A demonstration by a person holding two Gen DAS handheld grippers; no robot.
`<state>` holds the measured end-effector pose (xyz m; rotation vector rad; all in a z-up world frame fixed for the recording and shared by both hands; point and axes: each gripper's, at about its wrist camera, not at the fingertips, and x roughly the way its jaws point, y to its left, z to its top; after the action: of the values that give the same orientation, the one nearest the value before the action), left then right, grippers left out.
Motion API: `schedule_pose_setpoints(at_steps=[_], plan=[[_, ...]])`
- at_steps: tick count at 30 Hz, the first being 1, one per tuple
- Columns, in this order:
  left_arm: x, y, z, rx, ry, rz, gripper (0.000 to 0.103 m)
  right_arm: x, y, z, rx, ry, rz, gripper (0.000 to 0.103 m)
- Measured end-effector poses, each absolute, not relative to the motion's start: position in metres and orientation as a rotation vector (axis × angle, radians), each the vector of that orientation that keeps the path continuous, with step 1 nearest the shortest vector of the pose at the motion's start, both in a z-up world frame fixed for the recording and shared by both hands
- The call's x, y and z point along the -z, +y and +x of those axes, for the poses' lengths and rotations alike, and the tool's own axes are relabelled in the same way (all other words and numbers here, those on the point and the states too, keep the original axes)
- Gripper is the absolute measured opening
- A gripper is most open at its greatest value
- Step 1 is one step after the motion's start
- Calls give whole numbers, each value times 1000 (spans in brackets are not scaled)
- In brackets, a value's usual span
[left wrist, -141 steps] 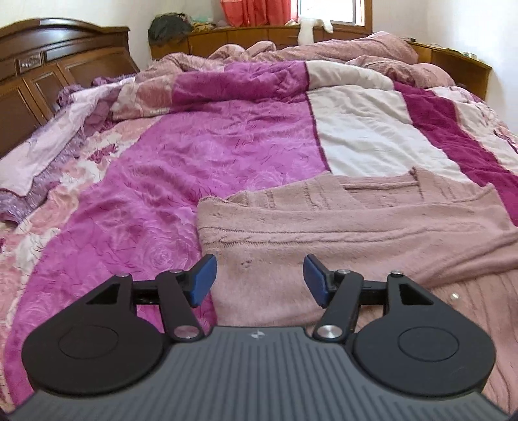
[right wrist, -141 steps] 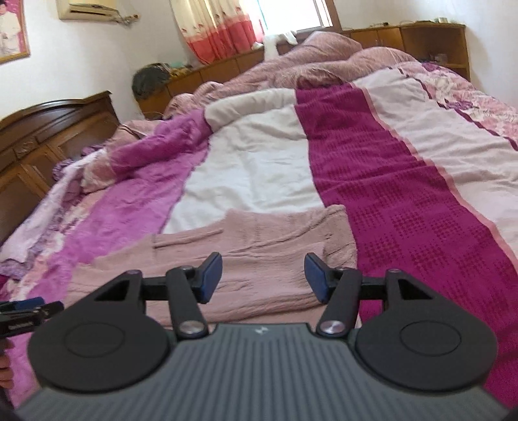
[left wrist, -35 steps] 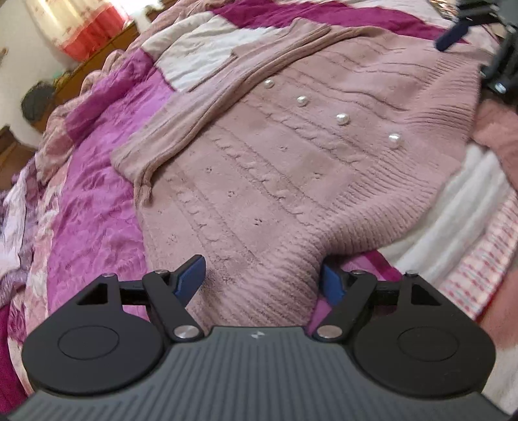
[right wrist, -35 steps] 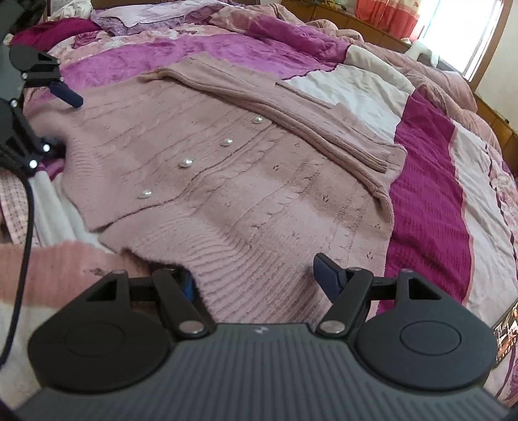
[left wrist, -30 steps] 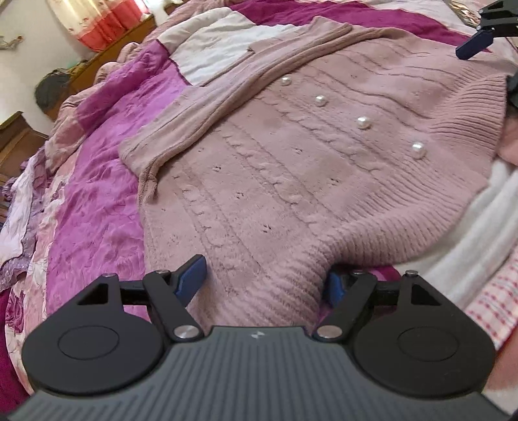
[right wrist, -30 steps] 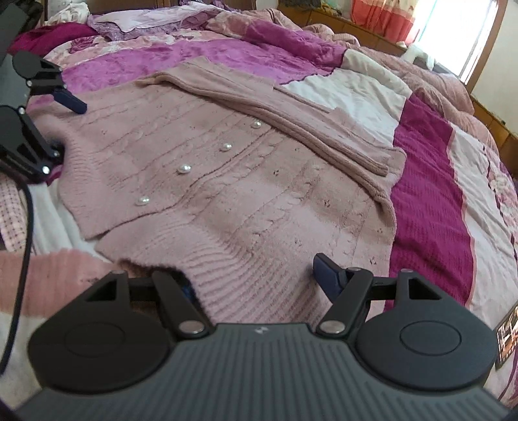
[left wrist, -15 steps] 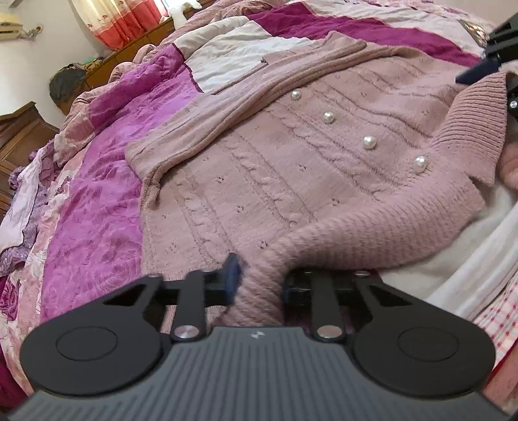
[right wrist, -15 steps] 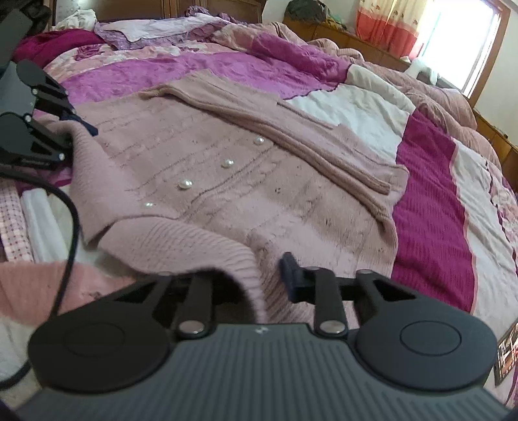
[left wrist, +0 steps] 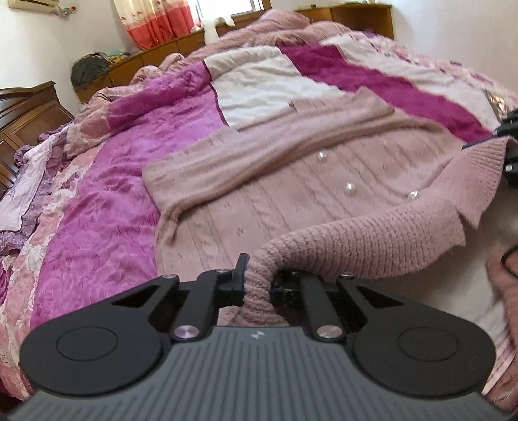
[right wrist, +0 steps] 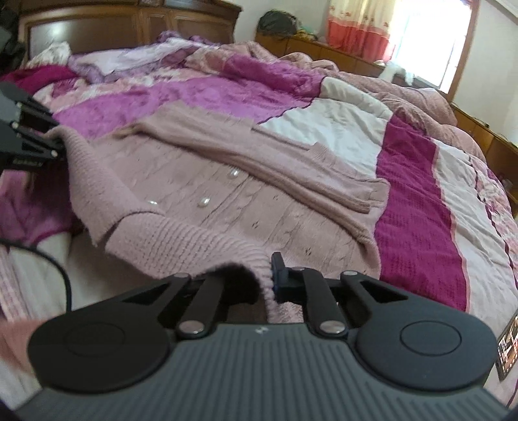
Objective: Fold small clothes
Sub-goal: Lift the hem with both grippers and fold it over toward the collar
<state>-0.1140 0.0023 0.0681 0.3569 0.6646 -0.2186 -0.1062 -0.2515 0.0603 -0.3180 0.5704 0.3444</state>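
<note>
A dusty-pink knitted cardigan (left wrist: 291, 194) with pearl buttons (left wrist: 350, 188) lies spread on the bed, its sleeves folded across the top. My left gripper (left wrist: 257, 285) is shut on one corner of its ribbed hem, which rises off the bed. My right gripper (right wrist: 264, 278) is shut on the other hem corner of the cardigan (right wrist: 259, 200). The hem band sags between the two grips. The right gripper shows at the right edge of the left wrist view; the left gripper shows at the left edge of the right wrist view.
The bed carries a magenta, pink and white quilt (left wrist: 97, 200). A wooden headboard (right wrist: 129, 26) stands behind, with low cabinets (left wrist: 356, 16) and a curtained window (right wrist: 421, 35) beyond. Other clothes (right wrist: 19, 281) lie near the front edge, and a black cable (right wrist: 61, 272) crosses them.
Both grippers went from open around the hem to shut on it. The left hand has lifted its corner, and the hem band now hangs raised between the two grips.
</note>
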Motion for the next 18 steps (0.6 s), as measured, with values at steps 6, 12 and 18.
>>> schedule_pose_setpoints(at_steps=[6,12,18], plan=[[-81,0,-105,196,623,321,11,-70,-253,-93,-321,555,-274,10],[-89,0,-98,182,595,300,11,-77,-253,-87,-310,529,-252,8],[-93,2,-94,166,579,283,10,-81,-254,-82,-292,507,-243,8]])
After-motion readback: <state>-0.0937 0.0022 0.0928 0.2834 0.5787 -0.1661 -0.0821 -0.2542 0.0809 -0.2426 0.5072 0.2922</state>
